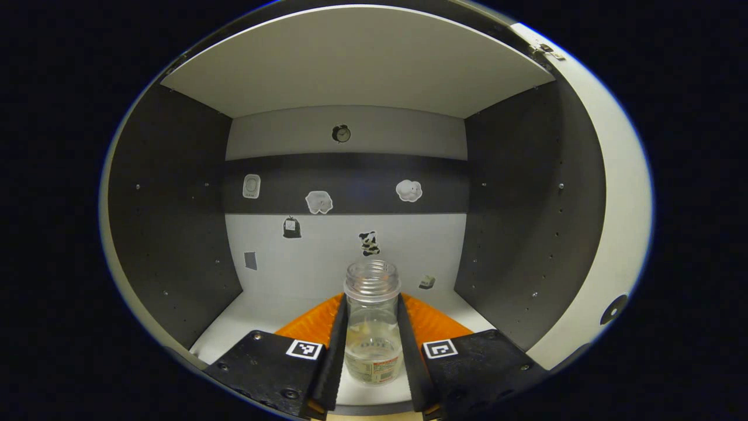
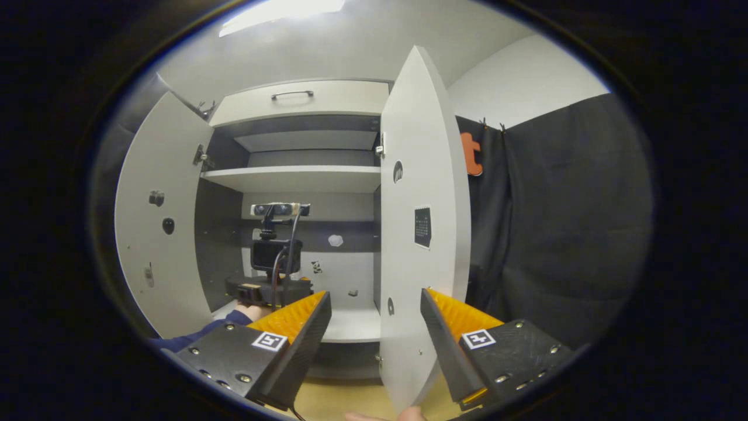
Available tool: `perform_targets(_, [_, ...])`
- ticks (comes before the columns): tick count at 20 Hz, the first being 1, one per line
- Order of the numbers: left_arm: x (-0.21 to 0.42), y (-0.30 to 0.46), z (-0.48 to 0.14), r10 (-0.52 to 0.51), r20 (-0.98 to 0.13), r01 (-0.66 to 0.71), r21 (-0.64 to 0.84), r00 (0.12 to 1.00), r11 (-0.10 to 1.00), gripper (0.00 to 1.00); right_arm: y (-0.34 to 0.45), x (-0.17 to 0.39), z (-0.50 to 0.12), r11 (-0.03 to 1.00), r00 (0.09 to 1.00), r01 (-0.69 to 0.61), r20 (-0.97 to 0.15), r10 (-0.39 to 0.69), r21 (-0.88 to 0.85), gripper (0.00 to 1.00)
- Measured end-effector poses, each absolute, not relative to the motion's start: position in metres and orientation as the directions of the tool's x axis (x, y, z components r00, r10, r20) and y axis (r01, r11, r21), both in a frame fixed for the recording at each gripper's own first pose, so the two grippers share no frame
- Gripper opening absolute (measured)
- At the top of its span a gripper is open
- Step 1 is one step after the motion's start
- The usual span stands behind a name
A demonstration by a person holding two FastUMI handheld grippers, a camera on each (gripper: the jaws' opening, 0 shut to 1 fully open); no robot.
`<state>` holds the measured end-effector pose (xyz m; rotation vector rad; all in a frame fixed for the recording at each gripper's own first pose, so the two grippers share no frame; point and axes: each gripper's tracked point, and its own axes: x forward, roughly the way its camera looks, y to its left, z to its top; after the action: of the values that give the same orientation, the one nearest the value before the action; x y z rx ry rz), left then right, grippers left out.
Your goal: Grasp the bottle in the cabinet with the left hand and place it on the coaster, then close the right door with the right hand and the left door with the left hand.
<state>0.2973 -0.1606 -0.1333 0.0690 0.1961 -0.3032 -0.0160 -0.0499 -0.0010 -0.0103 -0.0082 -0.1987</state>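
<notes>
**Left fingers close on the bottle inside the cabinet**

At the lower centre of the left gripper view, the left gripper (image 1: 372, 339) has both fingers pressed on the clear bottle (image 1: 372, 327), which stands on the white cabinet shelf (image 1: 257, 318), ready for lifting. In the right gripper view, the right gripper (image 2: 374, 327) waits wide open and empty beside the open right door (image 2: 423, 234), probably to push it later.

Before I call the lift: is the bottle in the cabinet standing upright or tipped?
Upright. In the left gripper view the bottle stands on the cabinet floor, open neck up, between the left gripper fingers.
</notes>
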Motion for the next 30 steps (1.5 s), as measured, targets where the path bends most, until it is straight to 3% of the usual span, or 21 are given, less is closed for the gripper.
perform_targets(14, [0.151, -0.116, -0.109, -0.485, -0.145, 0.482, -0.055, 0.863, 0.874, 0.48, -0.034, -0.018, 0.007, 0.997, 0.996, 0.080, 0.036, -0.080, 0.003, 0.93])
perform_targets(30, [0.011, -0.076, -0.306, -0.563, -0.359, 0.547, -0.155, 0.745, 0.823, 0.48, -0.033, -0.042, 0.020, 0.998, 0.997, 0.056, 0.057, -0.056, 0.001, 0.93])
